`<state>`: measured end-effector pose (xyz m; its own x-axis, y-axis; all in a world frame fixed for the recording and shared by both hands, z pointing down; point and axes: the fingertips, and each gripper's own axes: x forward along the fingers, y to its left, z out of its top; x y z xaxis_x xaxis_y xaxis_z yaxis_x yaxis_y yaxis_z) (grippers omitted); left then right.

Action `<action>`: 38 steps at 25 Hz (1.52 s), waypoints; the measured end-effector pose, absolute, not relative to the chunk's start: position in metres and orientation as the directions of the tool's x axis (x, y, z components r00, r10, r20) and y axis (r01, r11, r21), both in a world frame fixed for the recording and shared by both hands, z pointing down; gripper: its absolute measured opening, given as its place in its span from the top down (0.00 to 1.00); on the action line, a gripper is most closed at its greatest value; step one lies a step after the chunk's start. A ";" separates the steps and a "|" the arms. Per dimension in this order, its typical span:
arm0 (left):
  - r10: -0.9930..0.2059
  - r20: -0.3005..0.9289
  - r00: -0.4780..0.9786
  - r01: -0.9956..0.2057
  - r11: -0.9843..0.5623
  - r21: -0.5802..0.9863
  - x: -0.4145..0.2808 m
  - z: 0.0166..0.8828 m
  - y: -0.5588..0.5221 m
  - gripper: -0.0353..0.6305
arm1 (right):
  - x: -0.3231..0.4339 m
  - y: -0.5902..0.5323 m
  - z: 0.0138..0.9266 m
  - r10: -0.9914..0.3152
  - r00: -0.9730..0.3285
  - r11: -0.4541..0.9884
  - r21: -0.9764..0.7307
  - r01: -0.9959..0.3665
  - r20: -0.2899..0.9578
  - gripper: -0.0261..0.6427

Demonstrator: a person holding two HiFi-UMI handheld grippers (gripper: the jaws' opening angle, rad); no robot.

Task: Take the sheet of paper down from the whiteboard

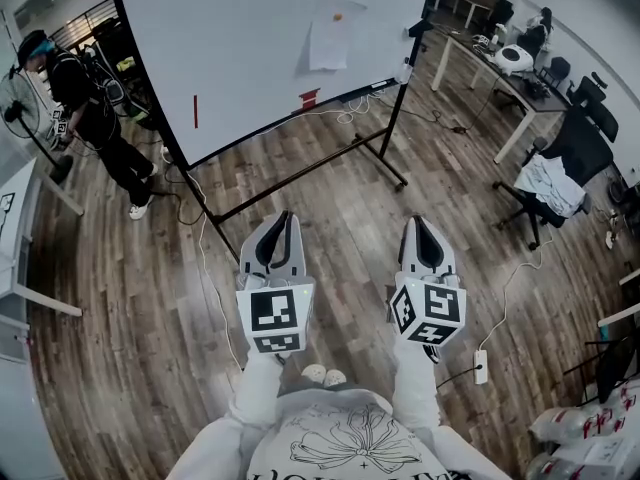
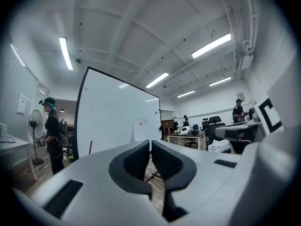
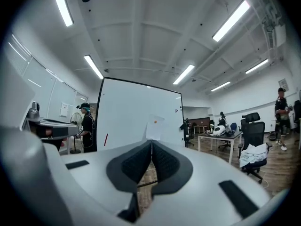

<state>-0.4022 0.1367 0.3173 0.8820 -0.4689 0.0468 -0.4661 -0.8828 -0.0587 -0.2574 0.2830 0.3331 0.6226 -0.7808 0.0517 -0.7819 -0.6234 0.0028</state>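
The sheet of paper (image 1: 329, 38) hangs on the whiteboard (image 1: 240, 48) under a small orange magnet (image 1: 337, 16). It also shows far ahead as the paper (image 2: 140, 128) in the left gripper view and as the paper (image 3: 155, 127) in the right gripper view. My left gripper (image 1: 284, 216) and right gripper (image 1: 421, 220) are held level side by side over the wooden floor, well short of the board. Both the left gripper (image 2: 150, 142) and the right gripper (image 3: 152, 142) are shut with nothing between their pads.
The whiteboard stands on a black wheeled frame (image 1: 385, 158) with cables under it. A red marker (image 1: 195, 111) and a red eraser (image 1: 309, 98) sit on the board. A person (image 1: 95, 118) stands at the left by a fan (image 1: 20, 108). Desks (image 1: 500, 78), an office chair (image 1: 560, 168) and a power strip (image 1: 481, 366) are on the right.
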 end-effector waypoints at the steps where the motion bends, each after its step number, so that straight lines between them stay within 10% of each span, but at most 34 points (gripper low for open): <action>1: -0.468 0.047 0.882 -0.465 -0.883 -0.059 -0.401 0.318 0.134 0.92 | -0.257 0.280 0.334 -0.781 0.622 -0.623 0.004 -0.783 0.052 0.96; 38: -0.595 0.068 0.801 -0.592 -0.804 -0.059 -0.113 0.333 -0.012 0.92 | 0.042 0.109 0.346 -0.887 0.459 -0.460 -0.011 -0.888 0.048 0.96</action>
